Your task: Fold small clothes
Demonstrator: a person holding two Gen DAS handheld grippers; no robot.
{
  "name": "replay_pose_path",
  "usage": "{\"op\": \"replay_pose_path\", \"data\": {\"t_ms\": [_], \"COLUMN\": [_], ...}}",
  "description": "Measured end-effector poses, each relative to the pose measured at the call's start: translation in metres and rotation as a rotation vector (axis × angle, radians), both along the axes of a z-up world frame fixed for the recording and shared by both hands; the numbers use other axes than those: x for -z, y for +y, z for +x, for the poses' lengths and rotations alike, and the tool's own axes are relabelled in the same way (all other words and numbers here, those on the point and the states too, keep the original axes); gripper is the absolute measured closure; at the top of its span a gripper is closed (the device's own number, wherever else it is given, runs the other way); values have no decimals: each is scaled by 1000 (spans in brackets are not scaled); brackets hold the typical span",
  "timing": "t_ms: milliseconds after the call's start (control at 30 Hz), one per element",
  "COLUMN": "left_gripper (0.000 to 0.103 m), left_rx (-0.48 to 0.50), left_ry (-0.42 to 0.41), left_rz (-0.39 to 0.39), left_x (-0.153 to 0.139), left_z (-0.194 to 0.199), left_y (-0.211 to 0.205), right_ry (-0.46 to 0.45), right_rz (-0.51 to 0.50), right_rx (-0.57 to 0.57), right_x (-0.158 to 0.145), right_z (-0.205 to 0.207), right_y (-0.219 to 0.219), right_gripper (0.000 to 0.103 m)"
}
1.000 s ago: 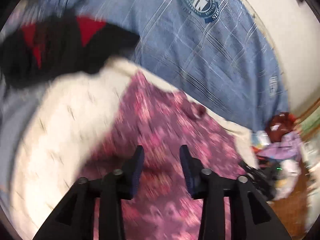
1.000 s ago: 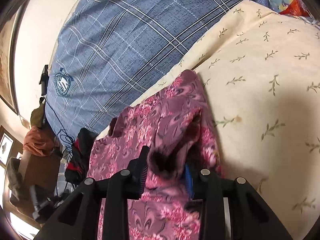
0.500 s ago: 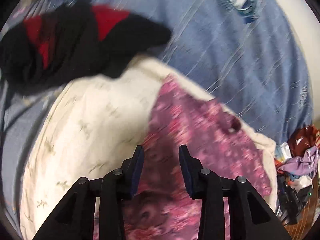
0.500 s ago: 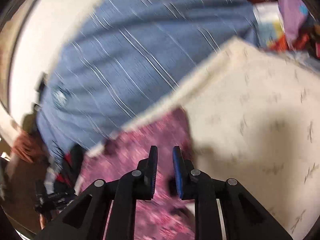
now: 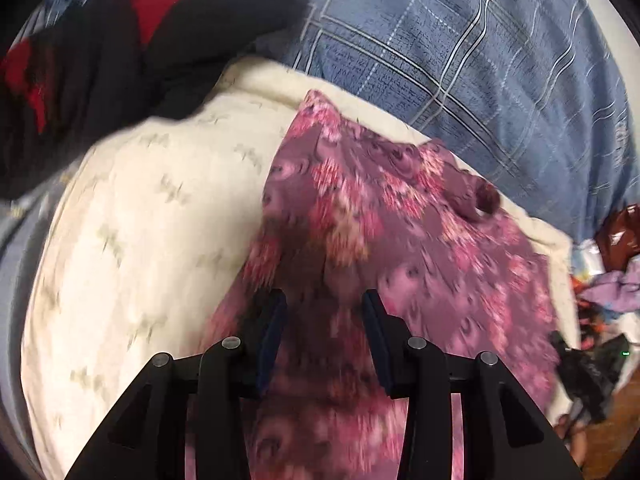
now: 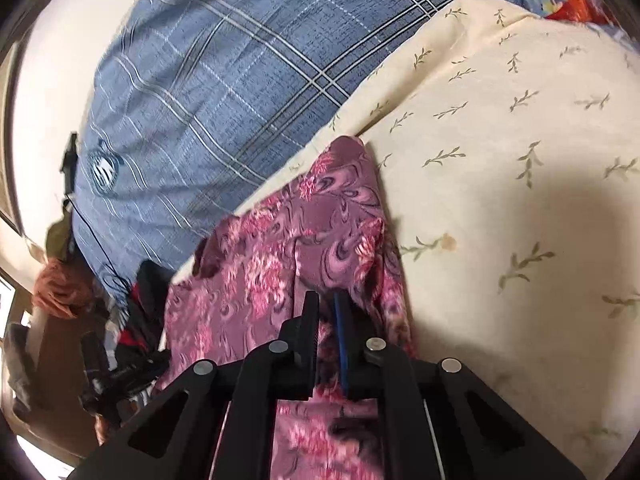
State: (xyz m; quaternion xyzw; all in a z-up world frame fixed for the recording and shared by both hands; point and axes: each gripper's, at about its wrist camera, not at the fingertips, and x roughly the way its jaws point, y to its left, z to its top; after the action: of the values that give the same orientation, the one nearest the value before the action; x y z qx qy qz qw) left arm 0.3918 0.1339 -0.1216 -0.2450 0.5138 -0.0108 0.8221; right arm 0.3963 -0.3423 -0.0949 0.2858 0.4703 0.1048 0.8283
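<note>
A purple-pink floral garment [image 5: 384, 240] lies spread on a cream leaf-print pillow [image 5: 152, 216]; it also shows in the right wrist view [image 6: 288, 264]. My left gripper [image 5: 324, 320] is open, its jaws standing over the garment's near part with cloth beneath them. My right gripper [image 6: 326, 320] is shut on a fold of the floral garment near its right edge, the jaws almost touching. The garment's near end is hidden under both grippers.
A blue plaid blanket [image 5: 460, 60] lies behind the pillow and shows in the right wrist view [image 6: 208, 92] too. A black and red garment [image 5: 120, 52] sits at the pillow's far left. A clutter of clothes and bags [image 5: 612, 264] lies at the right.
My right gripper closed from wide around a bunched fold to nearly shut on the garment's edge. My left gripper swung over the garment, staying open. The raised fold now lies flatter.
</note>
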Motion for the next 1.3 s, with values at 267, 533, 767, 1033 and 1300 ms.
{"op": "replay_pose_path", "data": {"t_ms": [267, 533, 767, 1033, 1300], "left_gripper": [64, 47, 46, 45, 90], "left_rx": [-11, -17, 9, 92, 108], "left_ry": [117, 96, 104, 120, 202], "left_rz": [-109, -96, -119, -129, -104], "left_x": [-24, -32, -5, 10, 34], "left_z": [-102, -215, -258, -286, -285], "left_y": [53, 88, 78, 53, 35], "right_ry": [25, 35, 99, 190, 223], "right_rz": [-169, -151, -85, -161, -257], "right_rx": [47, -61, -151, -421, -559], "right_x": [-31, -39, -10, 4, 16], "right_z": [-84, -170, -213, -253, -260], "right_y": [-42, -58, -36, 7, 18], "right_gripper": [57, 49, 49, 49, 98]}}
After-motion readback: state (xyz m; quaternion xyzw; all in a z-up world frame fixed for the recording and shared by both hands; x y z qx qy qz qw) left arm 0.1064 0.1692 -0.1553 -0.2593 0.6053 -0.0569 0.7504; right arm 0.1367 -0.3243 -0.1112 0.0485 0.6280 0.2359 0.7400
